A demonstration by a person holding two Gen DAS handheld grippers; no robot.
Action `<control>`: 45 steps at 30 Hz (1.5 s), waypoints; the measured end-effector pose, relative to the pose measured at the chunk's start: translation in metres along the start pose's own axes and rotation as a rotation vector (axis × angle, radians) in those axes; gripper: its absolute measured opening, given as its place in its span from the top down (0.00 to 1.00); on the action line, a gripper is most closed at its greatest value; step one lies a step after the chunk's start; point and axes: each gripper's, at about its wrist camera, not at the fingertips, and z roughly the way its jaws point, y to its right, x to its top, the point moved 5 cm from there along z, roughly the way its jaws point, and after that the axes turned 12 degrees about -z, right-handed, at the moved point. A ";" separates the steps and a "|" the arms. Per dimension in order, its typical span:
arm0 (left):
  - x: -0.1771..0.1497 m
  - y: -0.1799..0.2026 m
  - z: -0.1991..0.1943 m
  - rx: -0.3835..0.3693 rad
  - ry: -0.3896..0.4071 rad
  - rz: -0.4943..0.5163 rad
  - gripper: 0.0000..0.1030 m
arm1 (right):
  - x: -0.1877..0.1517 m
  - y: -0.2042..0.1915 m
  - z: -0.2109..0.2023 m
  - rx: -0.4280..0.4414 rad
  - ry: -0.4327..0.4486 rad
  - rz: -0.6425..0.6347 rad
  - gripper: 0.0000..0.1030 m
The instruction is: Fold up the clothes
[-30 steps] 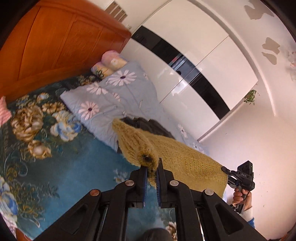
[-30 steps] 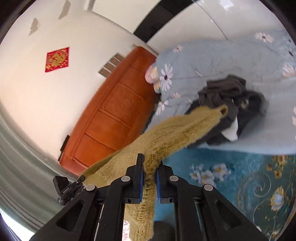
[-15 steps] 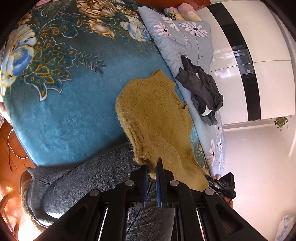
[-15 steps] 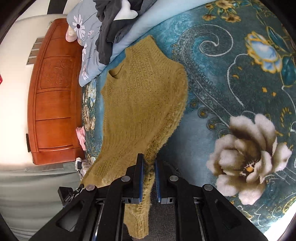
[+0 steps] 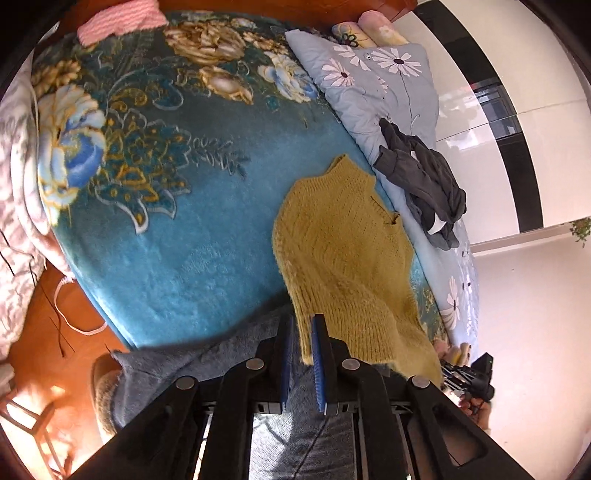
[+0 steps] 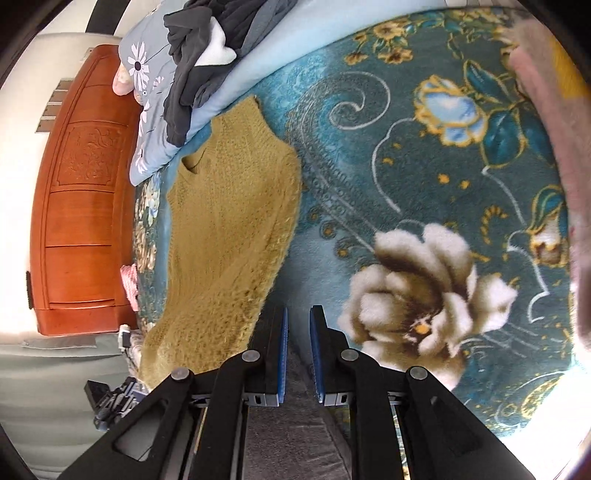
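Observation:
A mustard-yellow knitted sweater [image 5: 343,251] lies spread flat on the blue floral blanket [image 5: 177,229], collar toward the far side, hem hanging over the bed's near edge. My left gripper [image 5: 302,332] is at that hem. Its jaws are opening, with the hem edge still loosely between the blue pads. In the right wrist view the sweater [image 6: 229,221] lies just left of my right gripper [image 6: 297,321]. Those jaws are opening too, with nothing between them, only grey trousers below.
A pile of dark grey clothes [image 5: 424,177] sits on a light blue daisy quilt [image 5: 369,81] beyond the sweater. The wooden headboard [image 6: 81,221] is at the far left. A pink knit [image 5: 118,18] lies at the blanket's far end. The person's grey trousers [image 5: 207,365] press against the bed edge.
Both grippers came down and the sweater went from hanging in the air to lying flat on the blanket. The right jaws have let go of it and both pairs have parted slightly.

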 end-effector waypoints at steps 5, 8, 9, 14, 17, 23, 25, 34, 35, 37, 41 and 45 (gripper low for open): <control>0.056 0.062 0.041 0.020 0.057 0.194 0.54 | 0.037 -0.012 0.006 -0.049 0.068 -0.056 0.87; 0.088 0.092 0.097 0.041 0.013 0.234 0.45 | 0.061 -0.026 0.034 -0.026 0.066 -0.066 0.79; 0.097 0.100 0.118 0.057 -0.011 0.239 0.45 | 0.068 -0.030 0.045 -0.032 0.053 -0.070 0.77; 0.145 0.139 0.212 0.129 -0.057 0.359 0.45 | 0.118 -0.041 0.090 -0.098 0.008 -0.144 0.77; 0.165 0.163 0.260 0.184 -0.071 0.488 0.45 | 0.159 -0.049 0.109 -0.140 0.019 -0.199 0.72; 0.196 0.187 0.335 0.236 -0.085 0.649 0.42 | 0.236 -0.056 0.150 -0.241 0.020 -0.341 0.56; 0.205 0.189 0.352 0.227 -0.078 0.662 0.42 | 0.251 -0.054 0.164 -0.260 0.005 -0.378 0.55; 0.211 0.189 0.384 0.129 -0.158 0.680 0.42 | 0.278 -0.050 0.207 -0.225 -0.038 -0.450 0.55; 0.211 0.189 0.384 0.129 -0.167 0.680 0.43 | 0.278 -0.051 0.210 -0.219 -0.043 -0.454 0.55; 0.209 0.190 0.383 0.136 -0.177 0.700 0.45 | 0.276 -0.054 0.213 -0.214 -0.043 -0.475 0.53; 0.204 0.189 0.376 0.151 -0.187 0.738 0.87 | 0.272 -0.057 0.211 -0.196 -0.056 -0.473 0.65; 0.202 0.198 0.357 0.152 -0.119 0.800 0.89 | 0.264 -0.067 0.200 -0.225 -0.060 -0.513 0.90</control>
